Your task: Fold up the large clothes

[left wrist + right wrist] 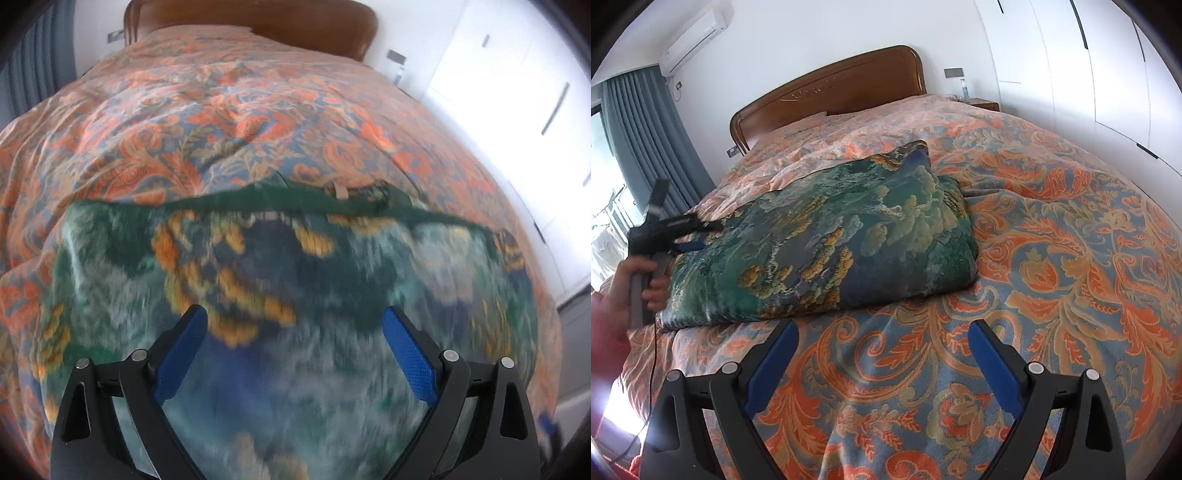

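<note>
A large green-blue garment with yellow cloud-like print (827, 236) lies folded in a thick rectangle on the bed. In the left wrist view the garment (295, 280) fills the lower half, blurred, with its dark green edge at the far side. My left gripper (293, 317) is open and empty just above the garment; it also shows in the right wrist view (701, 234) at the garment's left end, held by a hand. My right gripper (882, 332) is open and empty over the bedspread, in front of the garment's near edge.
The bed is covered by an orange and blue floral bedspread (1052, 258). A wooden headboard (831, 92) stands at the far end. White wardrobes (1089, 62) line the right side. Grey curtains (646, 136) hang at the left.
</note>
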Demonstrator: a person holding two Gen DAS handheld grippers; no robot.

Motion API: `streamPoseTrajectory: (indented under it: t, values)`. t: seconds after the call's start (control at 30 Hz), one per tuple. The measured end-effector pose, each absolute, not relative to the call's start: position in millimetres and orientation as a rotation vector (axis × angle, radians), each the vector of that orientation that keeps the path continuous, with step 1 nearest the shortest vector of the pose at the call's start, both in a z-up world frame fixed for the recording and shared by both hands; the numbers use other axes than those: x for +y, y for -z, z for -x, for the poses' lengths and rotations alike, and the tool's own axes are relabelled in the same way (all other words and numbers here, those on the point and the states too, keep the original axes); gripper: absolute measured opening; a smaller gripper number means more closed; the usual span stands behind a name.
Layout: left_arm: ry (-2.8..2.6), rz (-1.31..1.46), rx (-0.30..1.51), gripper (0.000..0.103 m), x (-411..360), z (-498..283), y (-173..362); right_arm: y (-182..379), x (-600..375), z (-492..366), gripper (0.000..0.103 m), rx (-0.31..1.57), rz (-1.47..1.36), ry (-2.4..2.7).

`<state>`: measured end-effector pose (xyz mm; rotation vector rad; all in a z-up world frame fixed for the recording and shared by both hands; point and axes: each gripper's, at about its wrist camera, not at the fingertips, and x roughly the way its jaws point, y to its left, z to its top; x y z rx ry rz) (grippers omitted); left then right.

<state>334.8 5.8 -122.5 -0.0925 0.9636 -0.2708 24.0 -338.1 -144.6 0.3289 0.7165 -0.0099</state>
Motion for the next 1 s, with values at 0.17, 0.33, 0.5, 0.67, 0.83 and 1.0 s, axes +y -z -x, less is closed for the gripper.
streamPoseTrajectory:
  t: [0.17,0.33,0.5,0.67,0.83,1.0]
  values:
    - [0.243,0.06,0.939,0.096,-17,-359,112,150,-333,-18,0.095,0.736,-0.335,-0.017]
    - [0.252,-0.081,0.963,0.096,-43,-350,130,150,-331,-13,0.095,0.735,-0.341,-0.028]
    - [0.294,-0.197,0.92,0.096,-46,-298,143,147,-336,-12,0.095,0.724,-0.349,-0.021]
    - [0.333,-0.216,0.87,0.097,-38,-243,146,150,-341,-16,0.095,0.727,-0.365,-0.009]
    - [0.419,-0.235,0.857,0.097,-38,-197,143,149,-351,-25,0.095,0.726,-0.404,0.009]
    - [0.585,-0.244,0.818,0.097,-57,-169,133,153,-368,-36,0.095,0.733,-0.515,0.022]
